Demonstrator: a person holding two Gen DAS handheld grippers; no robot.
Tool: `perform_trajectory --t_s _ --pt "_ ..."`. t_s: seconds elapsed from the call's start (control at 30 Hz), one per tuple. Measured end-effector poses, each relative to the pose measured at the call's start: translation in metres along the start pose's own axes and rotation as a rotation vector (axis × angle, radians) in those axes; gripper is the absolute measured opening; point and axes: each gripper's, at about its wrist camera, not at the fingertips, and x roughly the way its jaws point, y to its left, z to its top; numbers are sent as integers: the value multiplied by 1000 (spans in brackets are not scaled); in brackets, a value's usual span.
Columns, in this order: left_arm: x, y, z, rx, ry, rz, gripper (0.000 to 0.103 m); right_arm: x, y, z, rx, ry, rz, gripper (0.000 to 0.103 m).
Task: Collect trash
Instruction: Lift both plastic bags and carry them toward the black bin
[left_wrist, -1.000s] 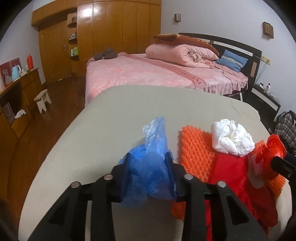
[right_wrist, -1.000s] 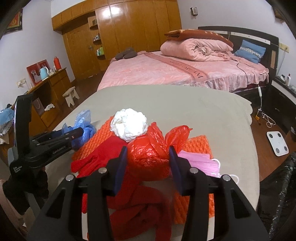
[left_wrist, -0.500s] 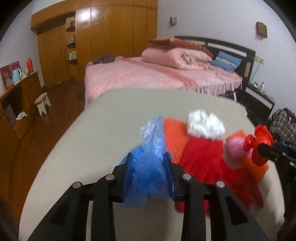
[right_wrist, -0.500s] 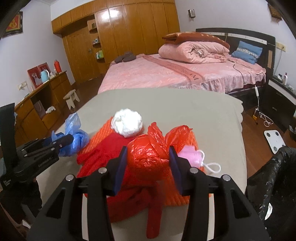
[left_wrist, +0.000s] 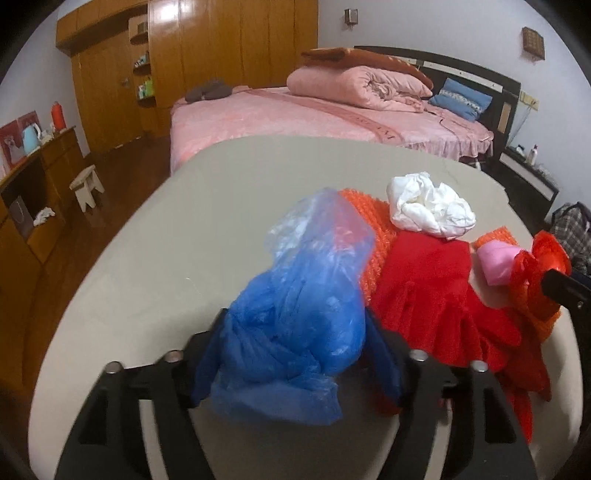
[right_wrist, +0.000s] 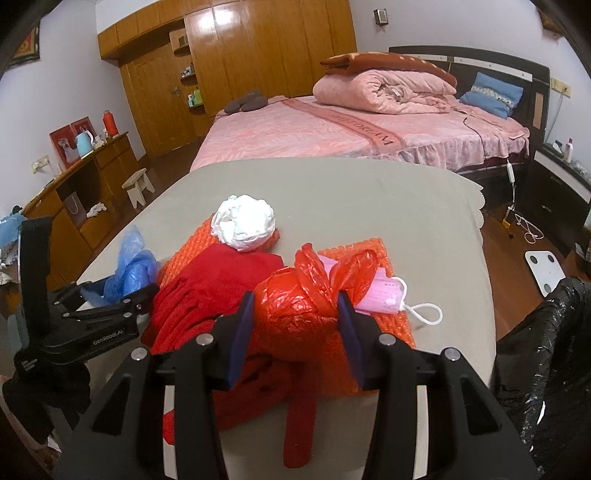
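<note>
My left gripper (left_wrist: 295, 332) is shut on a crumpled blue plastic bag (left_wrist: 303, 302) and holds it above the beige table (left_wrist: 177, 236). It also shows in the right wrist view (right_wrist: 129, 291), with the blue bag (right_wrist: 129, 266) in it. My right gripper (right_wrist: 295, 317) is shut on a red plastic bag (right_wrist: 306, 310), seen at the right edge of the left wrist view (left_wrist: 543, 280). On the table lie a white paper wad (left_wrist: 428, 210), red gloves (left_wrist: 436, 291), an orange bubble mat (right_wrist: 369, 251) and a pink face mask (right_wrist: 384, 291).
A black trash bag (right_wrist: 546, 343) hangs open off the table's right side. A pink bed (left_wrist: 314, 114) stands behind the table, wooden wardrobes (left_wrist: 221, 55) at the back, a sideboard (right_wrist: 85, 177) and a stool (left_wrist: 86, 184) on the left, a white scale (right_wrist: 545, 266) on the floor.
My left gripper has carried the blue bag higher and closer to the red gloves. My right gripper has drawn back a little with the red bag, and the black trash bag has come into view.
</note>
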Motion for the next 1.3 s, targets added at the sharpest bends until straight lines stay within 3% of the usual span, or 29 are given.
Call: perform_trajectory --t_s 0.13,0.43,0.67,0.93,1.3 --pt "-9 4 -1 -22 -35 -10 53 -8 -2 2 1 -18 2 43" --pt "-63 -13 9 -3 -153 -22 53 -41 -5 11 1 -80 9 43" --pt "-87 -41 14 27 -185 -56 53 -72 -16 14 17 -124 -7 43" --pt "-111 -89 18 88 -215 -135 53 -108 -50 11 60 -162 -78 43" --pt "-127 -170 18 185 -228 -267 53 -152 -105 -19 142 -184 -195 43"
